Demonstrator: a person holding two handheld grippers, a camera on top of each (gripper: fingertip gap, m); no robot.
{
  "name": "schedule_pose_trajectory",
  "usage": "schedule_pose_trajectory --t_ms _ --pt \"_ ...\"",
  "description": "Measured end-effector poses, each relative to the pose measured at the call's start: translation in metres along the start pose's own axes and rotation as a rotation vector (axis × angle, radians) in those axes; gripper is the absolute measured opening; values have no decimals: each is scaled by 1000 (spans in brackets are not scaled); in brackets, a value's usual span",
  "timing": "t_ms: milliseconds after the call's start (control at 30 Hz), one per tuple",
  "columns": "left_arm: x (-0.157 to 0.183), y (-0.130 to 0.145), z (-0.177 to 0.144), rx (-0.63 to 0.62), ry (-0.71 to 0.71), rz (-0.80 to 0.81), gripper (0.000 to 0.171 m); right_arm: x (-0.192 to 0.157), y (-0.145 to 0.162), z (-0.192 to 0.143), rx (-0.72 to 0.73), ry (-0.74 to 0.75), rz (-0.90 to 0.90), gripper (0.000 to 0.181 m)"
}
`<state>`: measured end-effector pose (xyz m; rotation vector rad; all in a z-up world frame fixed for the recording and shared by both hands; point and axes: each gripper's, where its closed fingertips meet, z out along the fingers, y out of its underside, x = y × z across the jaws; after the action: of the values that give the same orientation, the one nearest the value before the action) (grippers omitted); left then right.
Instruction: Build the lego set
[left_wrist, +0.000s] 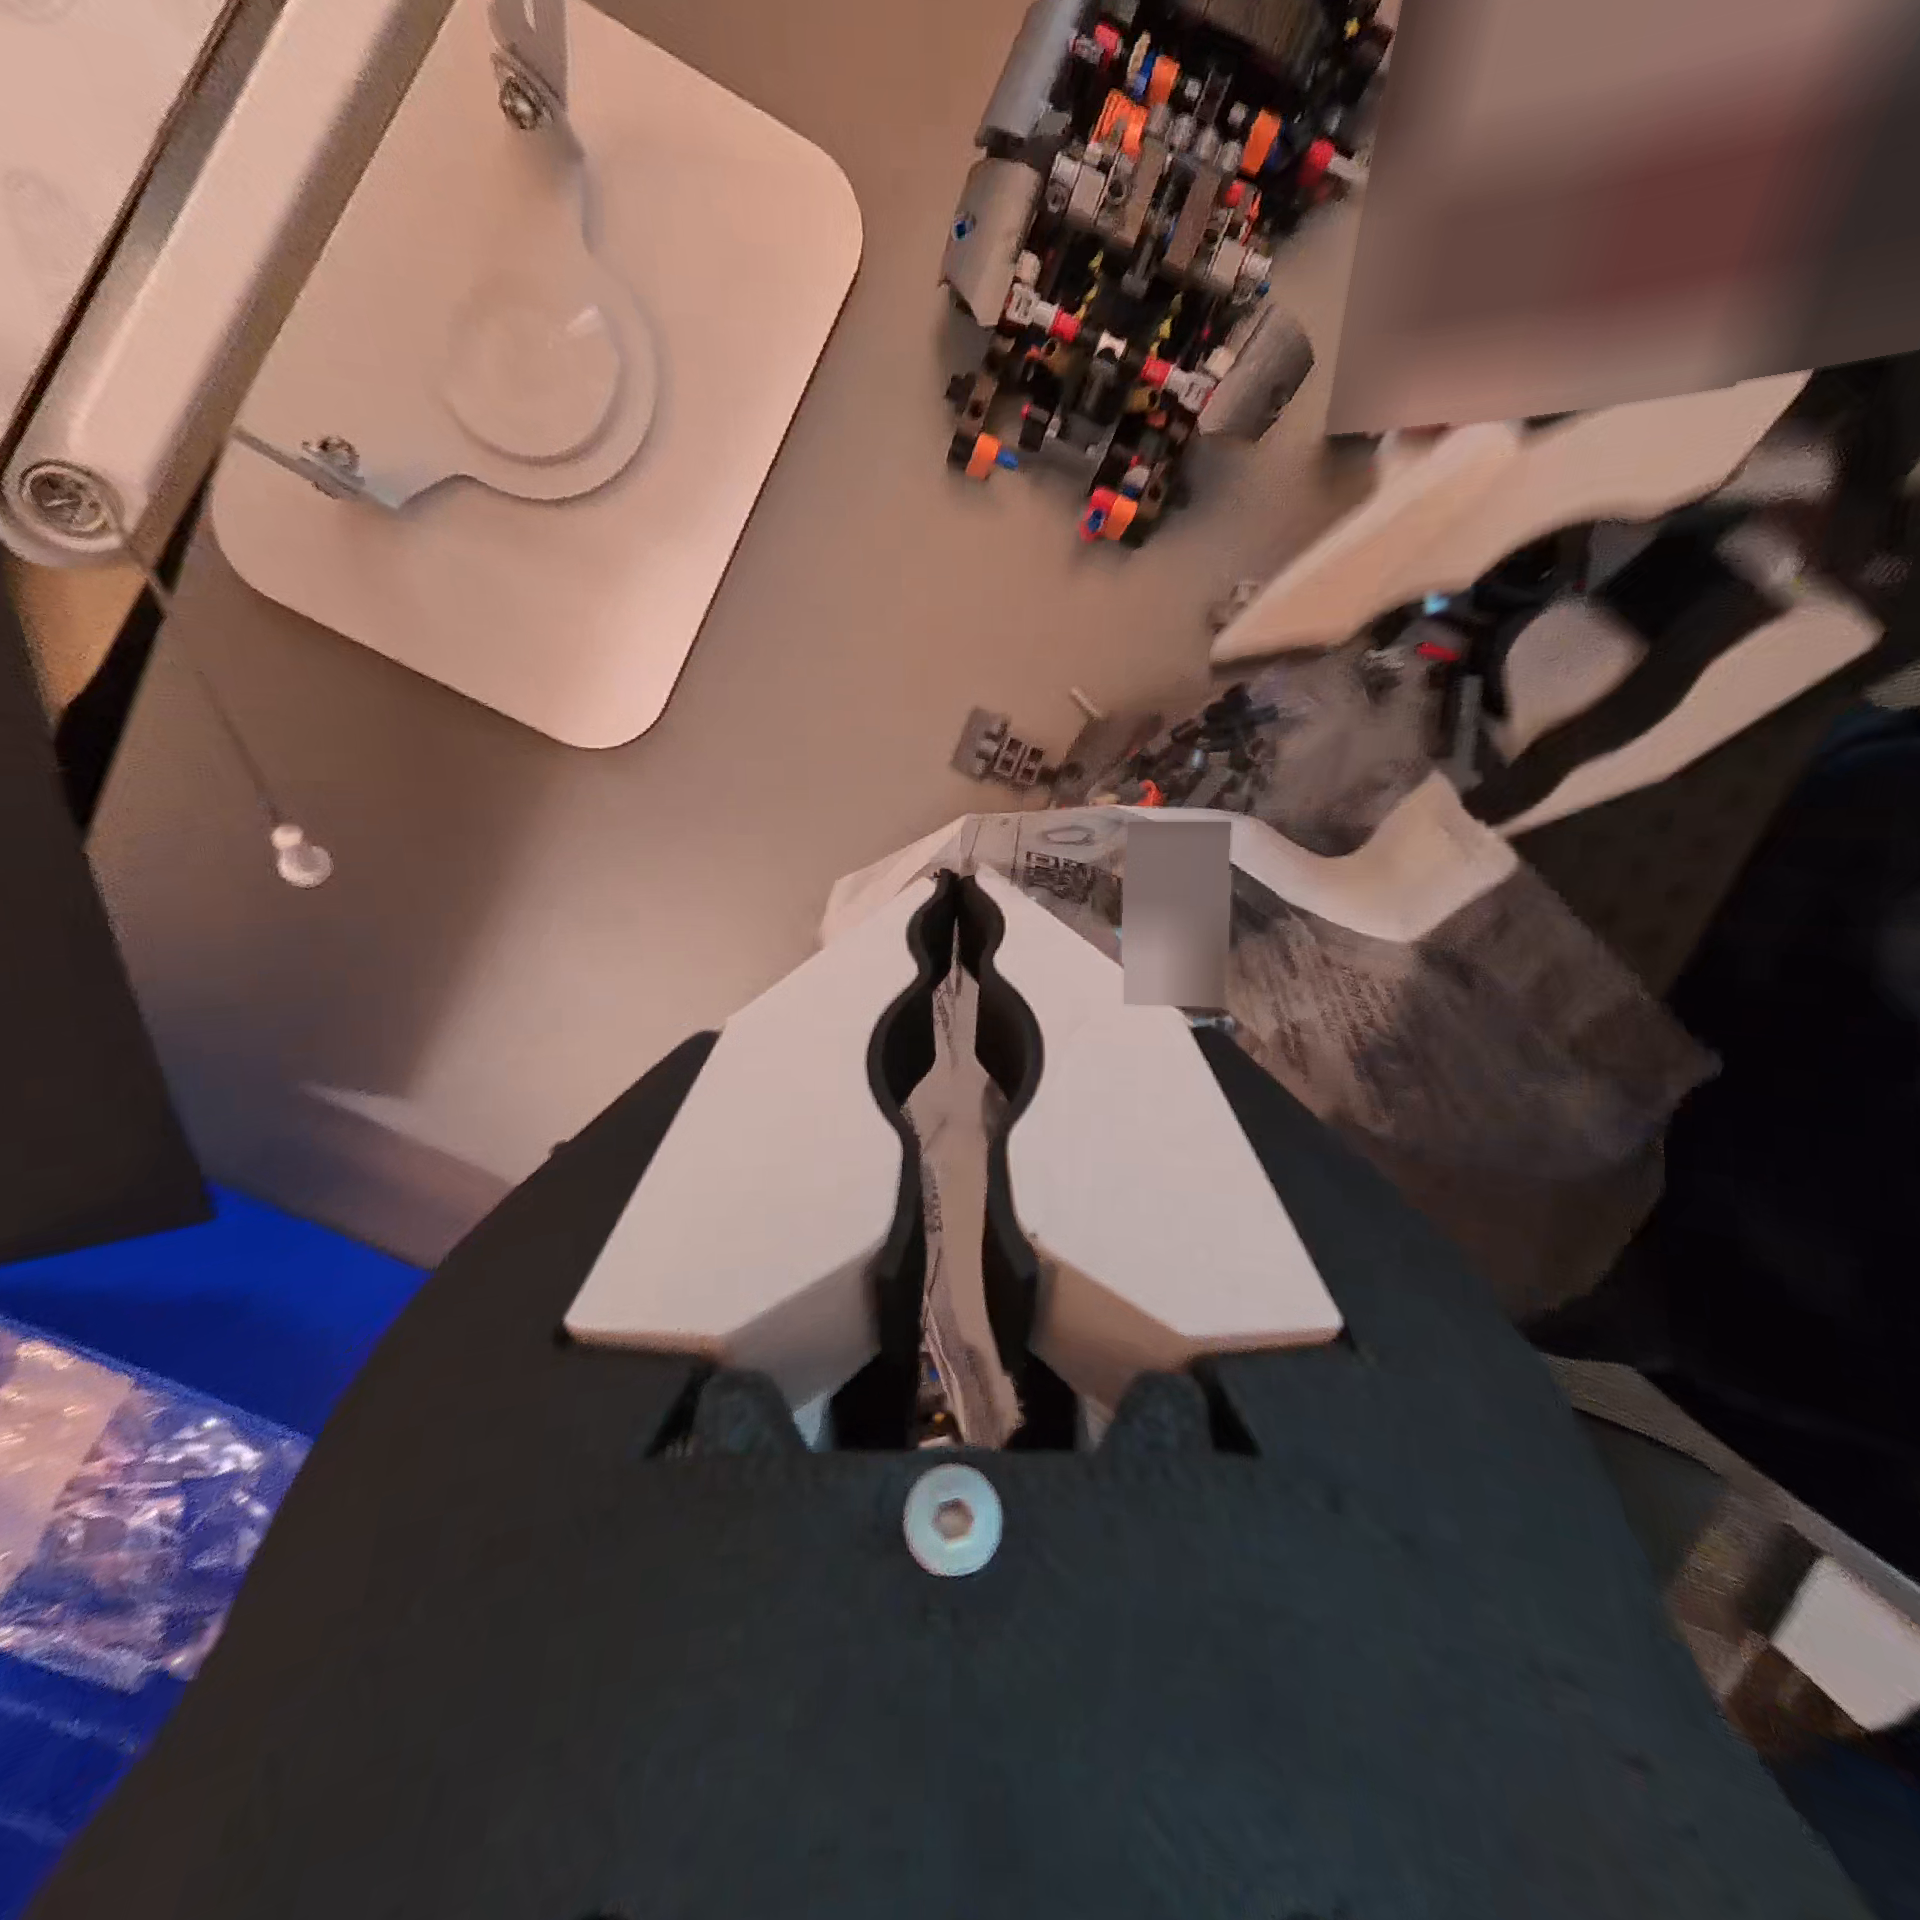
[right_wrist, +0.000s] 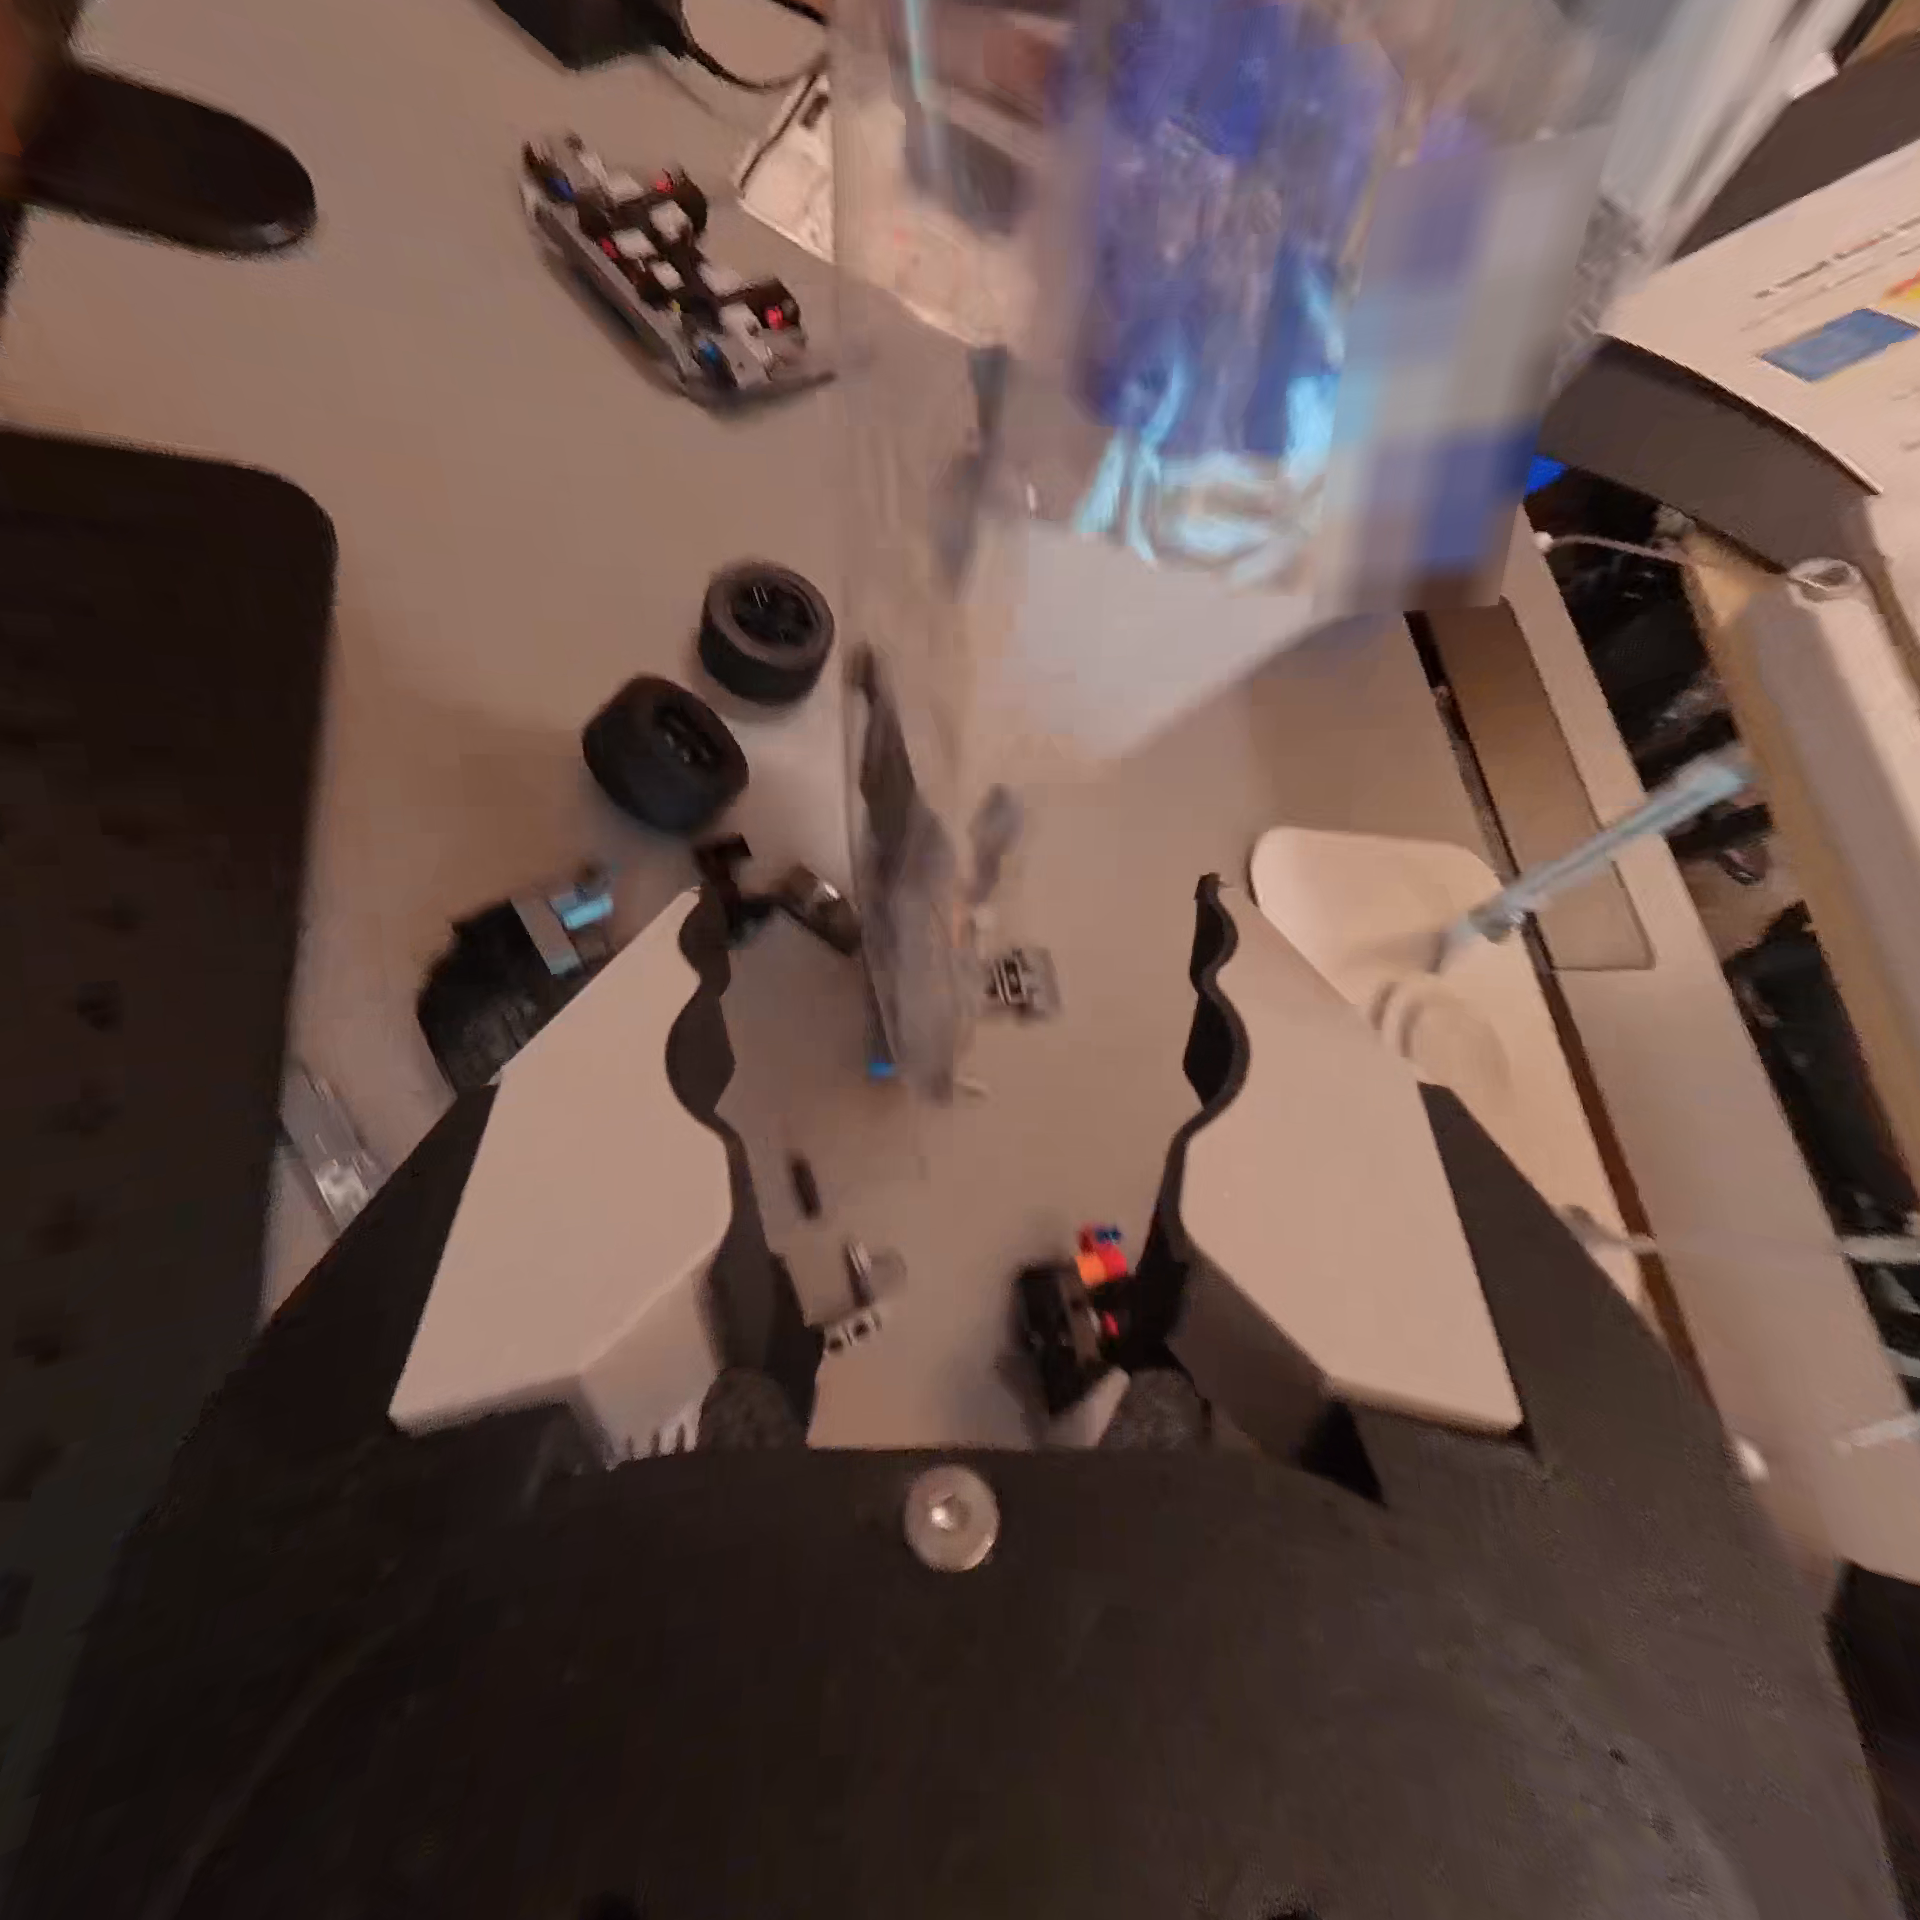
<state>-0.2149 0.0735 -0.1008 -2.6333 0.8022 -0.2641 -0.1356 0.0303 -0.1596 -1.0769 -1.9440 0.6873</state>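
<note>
Your left gripper (left_wrist: 958, 904) has its jaws pinched nearly shut on a thin printed bag (left_wrist: 1049, 868), white and crinkled, whose edge runs between the pads and fans out just beyond the tips. It should handle as light, limp and slippery film: it will fold and slide rather than hold shape, so keep the pinch on the edge and expect loose parts inside to shift the weight. Beyond the bag, on the desk (left_wrist: 810, 790), lies a scatter of small parts (left_wrist: 1195, 743), and farther still the half-built model (left_wrist: 1132, 260), a stiff but fragile lattice of pins and beams; I would take it only by its grey outer frame. Your right gripper (right_wrist: 951, 914) hangs over the desk with jaws wide, holding nothing. Below it lie two rubber tyres (right_wrist: 717, 696), which are grippy and easy to clamp across the tread, and tiny pins (right_wrist: 805, 1184), which will likely skid. A blurred clear bag (right_wrist: 1195, 312) with blue inside hangs farther off.
</note>
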Motion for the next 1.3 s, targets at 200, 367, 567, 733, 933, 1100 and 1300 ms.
schedule_pose_trajectory --t_ms 200,367,567,733,933,1100,1300 --pt "23 -19 6 1 173 -39 0 22 -4 0 37 45 96 0" --pt "19 -30 -12 136 260 -10 1 40 -15 -37 226 -118 299 0" --pt "28 -38 -58 557 482 74 31 64 -25 -99 480 -353 463 0" --pt "40 -42 -48 795 686 51 65 72 -17 -118 551 -377 495 0" --pt "49 -53 -24 1005 757 50 102 82 -11 -130 611 -346 516 0" --pt "66 -50 -17 1083 770 92 114 94 -8 -139 670 -333 582 0" --pt "80 -73 26 1021 596 111 102 96 -9 -150 721 -348 585 0"
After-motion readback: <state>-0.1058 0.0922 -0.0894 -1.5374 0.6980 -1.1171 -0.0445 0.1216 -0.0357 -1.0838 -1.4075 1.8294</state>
